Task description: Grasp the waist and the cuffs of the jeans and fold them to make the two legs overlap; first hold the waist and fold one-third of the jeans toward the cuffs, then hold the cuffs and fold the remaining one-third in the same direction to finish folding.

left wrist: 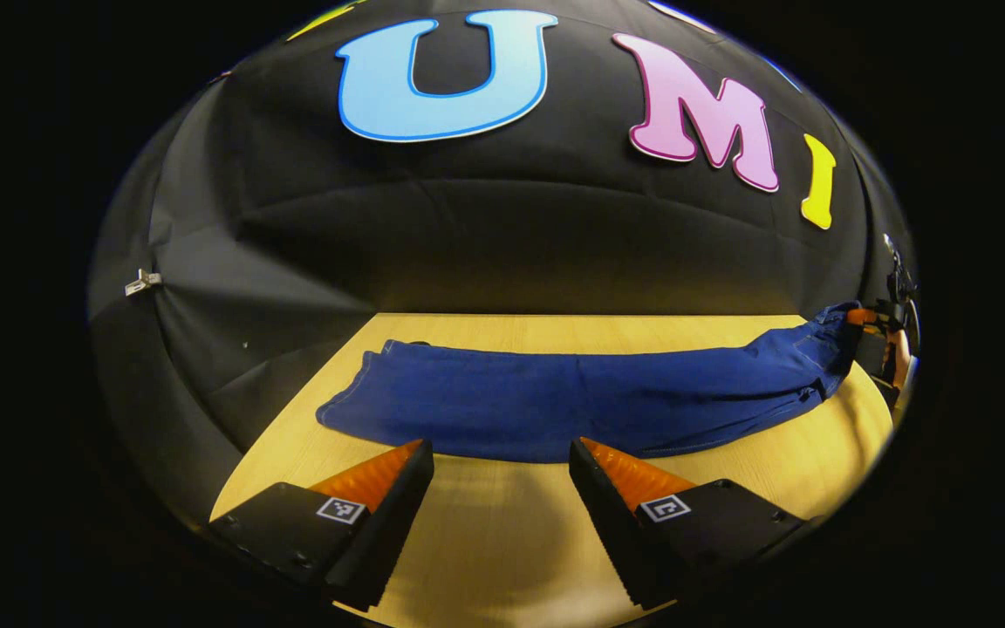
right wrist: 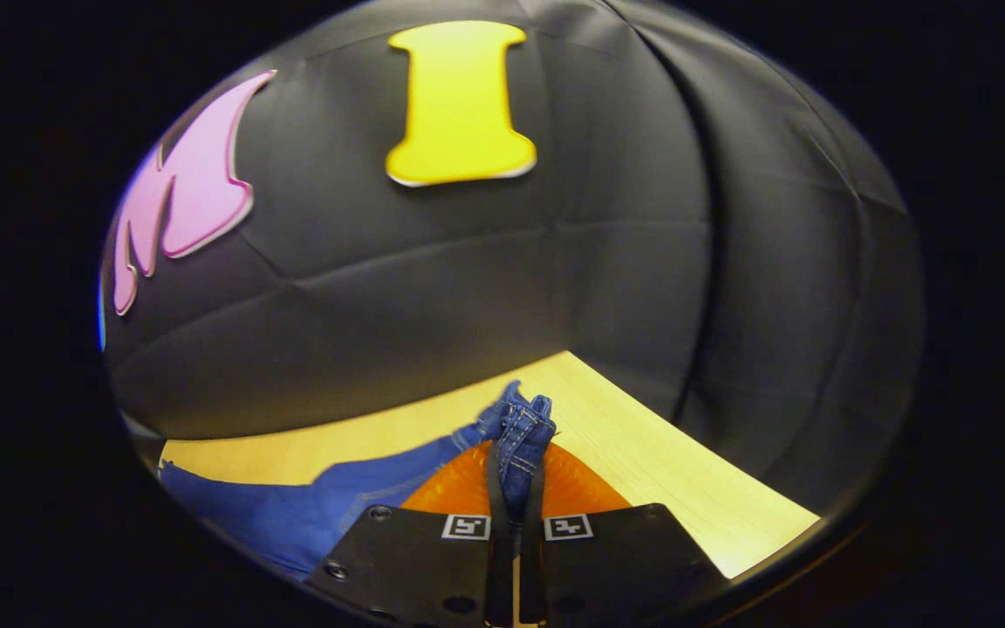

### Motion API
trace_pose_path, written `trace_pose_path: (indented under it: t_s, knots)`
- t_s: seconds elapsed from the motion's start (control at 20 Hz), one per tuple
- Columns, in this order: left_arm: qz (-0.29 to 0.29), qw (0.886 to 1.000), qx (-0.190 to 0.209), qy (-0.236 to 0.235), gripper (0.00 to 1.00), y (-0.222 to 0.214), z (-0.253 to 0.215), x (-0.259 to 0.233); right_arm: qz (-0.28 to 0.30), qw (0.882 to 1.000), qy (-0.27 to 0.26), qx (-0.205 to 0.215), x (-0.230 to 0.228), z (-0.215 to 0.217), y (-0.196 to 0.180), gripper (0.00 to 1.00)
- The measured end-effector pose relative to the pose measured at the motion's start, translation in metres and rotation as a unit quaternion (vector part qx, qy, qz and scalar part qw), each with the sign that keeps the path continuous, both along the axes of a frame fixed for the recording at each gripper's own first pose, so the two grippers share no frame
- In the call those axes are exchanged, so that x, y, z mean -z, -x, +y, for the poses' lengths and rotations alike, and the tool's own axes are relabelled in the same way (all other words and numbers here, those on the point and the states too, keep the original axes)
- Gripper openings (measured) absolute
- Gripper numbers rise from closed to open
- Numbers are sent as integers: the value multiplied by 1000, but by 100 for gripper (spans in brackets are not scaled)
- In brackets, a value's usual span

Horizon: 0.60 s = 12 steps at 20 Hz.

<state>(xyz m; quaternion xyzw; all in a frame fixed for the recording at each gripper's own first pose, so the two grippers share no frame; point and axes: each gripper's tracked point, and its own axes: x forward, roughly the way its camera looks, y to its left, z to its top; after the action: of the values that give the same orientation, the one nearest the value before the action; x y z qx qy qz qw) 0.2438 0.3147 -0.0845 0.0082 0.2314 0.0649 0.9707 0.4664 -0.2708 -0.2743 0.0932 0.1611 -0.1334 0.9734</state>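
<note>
Booth: black cloth wall behind a pale wood surface.
Jeans: lie flat lengthwise along the far edge of the surface, legs look already overlapped, one end lifted at the right edge.
Left gripper: wide open, empty, just short of the jeans' near edge.
Right gripper: closed on a bunched end of the jeans, waist or cuff unclear.
Handling: soft, limp, fairly heavy denim; likely sags and drags; pinch thick hems or the waistband.
</note>
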Motion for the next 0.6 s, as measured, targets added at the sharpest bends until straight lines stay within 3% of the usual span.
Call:
trace_pose_path:
  t_s: [0.25,0.6]
  knots:
    - [-10,1000,-26,4,99,17,19,-8,-52,994,32,-88,-45,45,30,7]
    - [-25,999,-42,17,98,17,40,-6,-63,975,42,-208,2,37,50,7]
